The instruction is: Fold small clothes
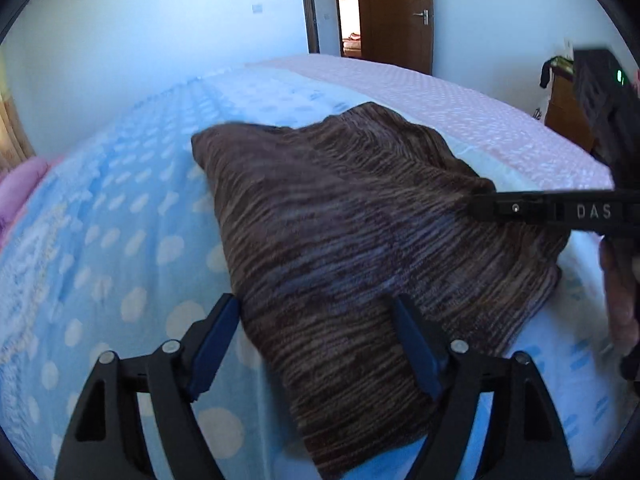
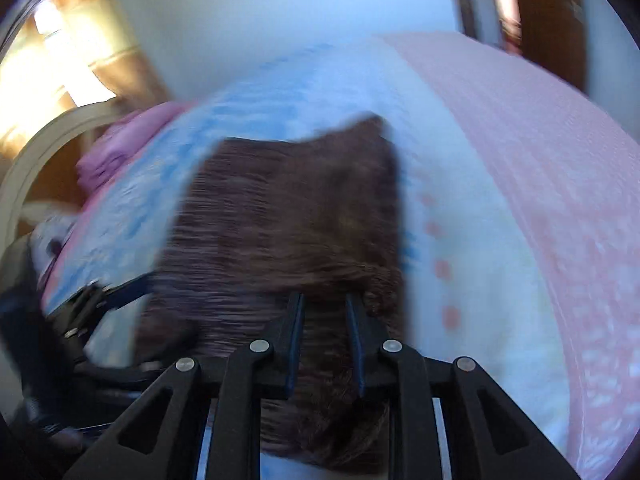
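A brown striped knitted garment lies folded on the blue spotted bedsheet. My left gripper stands wide open low over its near edge, with the left finger over the sheet and the right finger over the cloth. My right gripper reaches in from the right, its tip at the garment's right edge. In the blurred right wrist view the right gripper shows a narrow gap between its fingers, and the garment lies under them, not pinched. The left gripper shows there at the garment's left side.
A pink cover spreads over the far side of the bed. A purple pillow lies at the left. A hand holds the right gripper's handle. A brown door and a wooden cabinet stand beyond the bed.
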